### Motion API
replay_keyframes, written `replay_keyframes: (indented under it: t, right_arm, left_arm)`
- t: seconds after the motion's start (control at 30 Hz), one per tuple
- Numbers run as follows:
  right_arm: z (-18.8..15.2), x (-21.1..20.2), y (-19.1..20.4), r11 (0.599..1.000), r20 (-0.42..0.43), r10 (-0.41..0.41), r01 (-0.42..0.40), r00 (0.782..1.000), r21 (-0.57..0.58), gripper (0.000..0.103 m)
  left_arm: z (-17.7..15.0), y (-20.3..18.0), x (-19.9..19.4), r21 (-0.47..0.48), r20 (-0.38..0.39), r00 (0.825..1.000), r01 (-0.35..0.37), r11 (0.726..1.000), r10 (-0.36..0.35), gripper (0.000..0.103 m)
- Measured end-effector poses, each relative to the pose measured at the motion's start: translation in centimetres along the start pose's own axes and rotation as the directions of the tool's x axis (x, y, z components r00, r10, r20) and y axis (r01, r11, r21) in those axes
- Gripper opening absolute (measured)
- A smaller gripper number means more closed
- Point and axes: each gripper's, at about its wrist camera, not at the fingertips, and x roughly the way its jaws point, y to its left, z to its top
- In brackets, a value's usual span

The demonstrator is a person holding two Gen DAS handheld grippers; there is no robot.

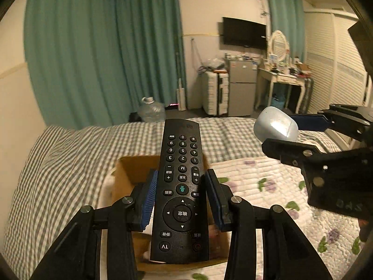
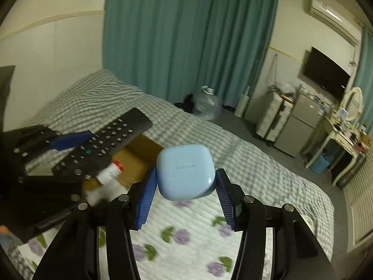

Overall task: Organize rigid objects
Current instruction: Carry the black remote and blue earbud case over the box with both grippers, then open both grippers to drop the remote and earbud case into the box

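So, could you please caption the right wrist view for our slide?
Right gripper holds a blue earbud case above the bed, cardboard box beyond.

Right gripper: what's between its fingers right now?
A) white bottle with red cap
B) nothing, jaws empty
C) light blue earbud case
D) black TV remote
C: in the right wrist view the right gripper has its blue pads pressed on either side of a light blue earbud case, while the black remote sits in the left gripper above the cardboard box.
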Motion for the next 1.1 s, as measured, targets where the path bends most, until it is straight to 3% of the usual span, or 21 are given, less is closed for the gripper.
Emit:
replay_keyframes:
  t: [0.17, 0.37, 0.8, 1.1]
  right_arm:
    - [1.4, 2.6, 4.0, 0.998, -0.005, 0.060, -0.060, 0.998, -0.023, 0.051]
    - [1.2, 7.6, 6.1, 0.996, -0.054, 0.092, -0.093, 0.994, -0.009, 0.051]
    - [-0.6, 16.9, 6.6, 0.997, -0.150, 0.078, -0.081, 0.986, -0.014, 0.051]
    - [-1.1, 18.0, 5.8, 0.994, -0.160, 0.108, -0.101, 0.981, 0.050, 0.055]
  left_arm:
    - [-1.6, 2.2, 2.1, -0.028, -0.034, 0.999, -0.022, 0.999, 0.021, 0.041]
    - [-3.7, 3.6, 5.1, -0.039, -0.076, 0.997, -0.023, 0.999, 0.020, 0.041]
    - [-7.1, 3.7, 9.9, -0.034, -0.177, 0.984, 0.007, 0.999, -0.013, 0.042]
    - [-7.6, 3.1, 10.5, -0.017, -0.216, 0.976, 0.004, 1.000, -0.007, 0.043]
